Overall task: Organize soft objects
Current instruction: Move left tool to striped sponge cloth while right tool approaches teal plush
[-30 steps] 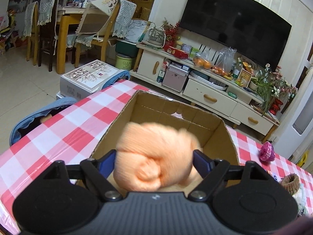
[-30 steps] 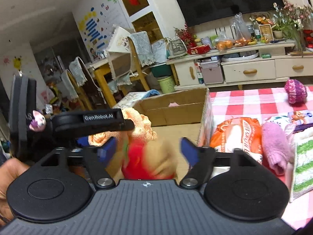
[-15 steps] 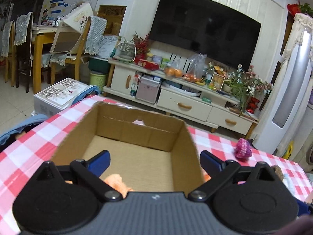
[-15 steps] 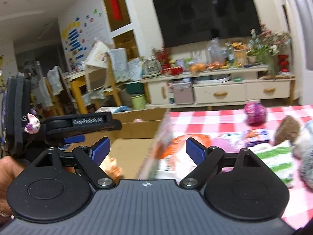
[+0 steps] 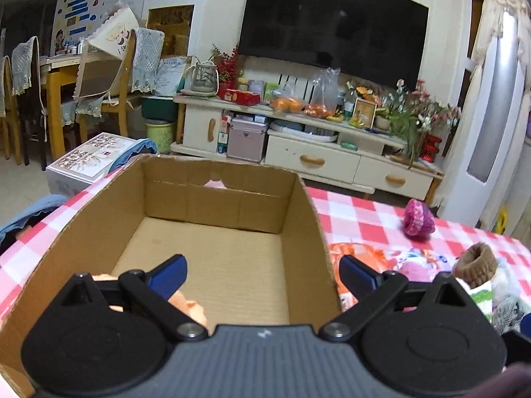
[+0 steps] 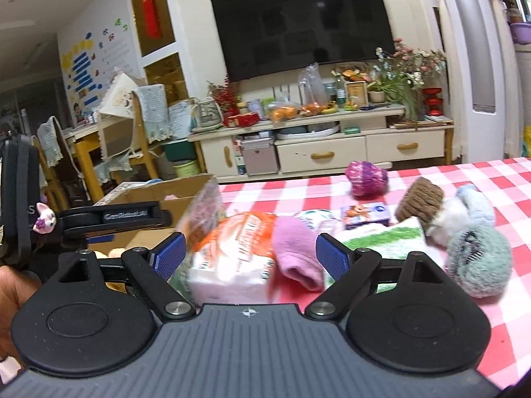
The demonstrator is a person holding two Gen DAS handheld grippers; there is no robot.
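My left gripper [image 5: 262, 277] stands open over the near end of the cardboard box [image 5: 212, 205], with nothing between its blue pads. A peach soft roll [image 5: 187, 308] lies in the box's near corner, partly hidden by the left finger. My right gripper [image 6: 250, 257] is open and low over the checked table. An orange-and-white tissue pack [image 6: 232, 252] and a pink rolled cloth [image 6: 295, 255] lie ahead between its fingers, untouched. In the right wrist view the left gripper [image 6: 116, 215] shows over the box [image 6: 186, 187].
On the red-and-white tablecloth [image 6: 497, 331] lie a green striped towel [image 6: 381, 238], a grey-blue plush [image 6: 478, 262], a brown knit piece [image 6: 419, 200], a purple knit ball [image 6: 365, 174] and a small packet [image 6: 365, 214]. A hand [image 6: 10, 285] is at the left edge.
The left jaws opened and the peach roll dropped into the box. The right gripper let go of a red-and-tan soft thing and swung right, from the box to the pile on the table.
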